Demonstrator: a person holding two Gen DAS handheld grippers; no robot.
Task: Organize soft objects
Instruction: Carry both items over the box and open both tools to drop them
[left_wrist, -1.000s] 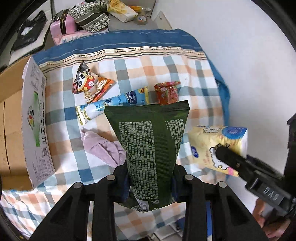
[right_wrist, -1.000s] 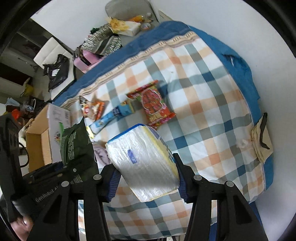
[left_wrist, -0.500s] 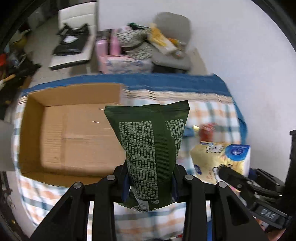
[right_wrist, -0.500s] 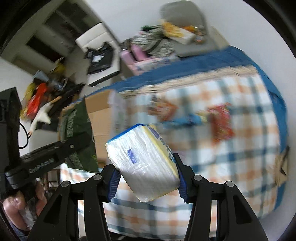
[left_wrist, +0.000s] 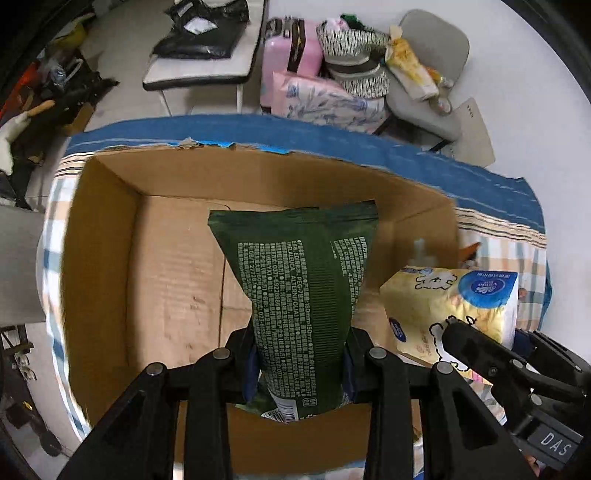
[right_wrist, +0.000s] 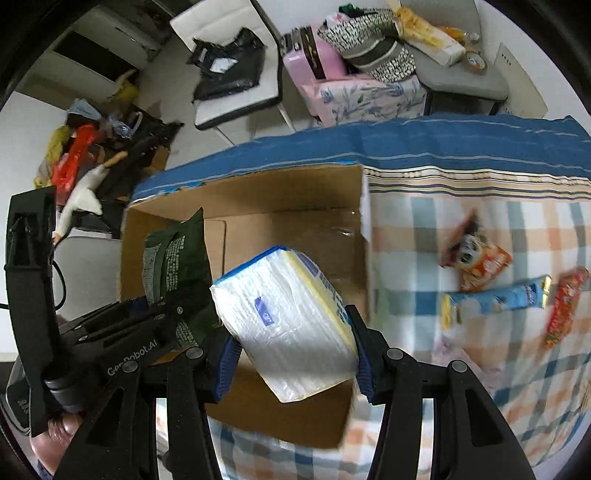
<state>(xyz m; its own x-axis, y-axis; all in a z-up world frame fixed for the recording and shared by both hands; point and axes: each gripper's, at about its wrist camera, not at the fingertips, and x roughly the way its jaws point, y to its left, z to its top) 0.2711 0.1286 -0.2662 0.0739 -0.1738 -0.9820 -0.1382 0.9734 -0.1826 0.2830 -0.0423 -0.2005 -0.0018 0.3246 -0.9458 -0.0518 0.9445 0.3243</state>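
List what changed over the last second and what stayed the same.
Both grippers swung from above the checked cloth to above the open cardboard box. The left gripper still clamps the green pouch; the right gripper still clamps the tissue pack. Nothing released; the snack packets stay put.

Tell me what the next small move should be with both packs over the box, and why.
Probably lower the left gripper and release the green pouch: it hangs over the bare floor of the cardboard box, while the right gripper holds the tissue pack above it too.
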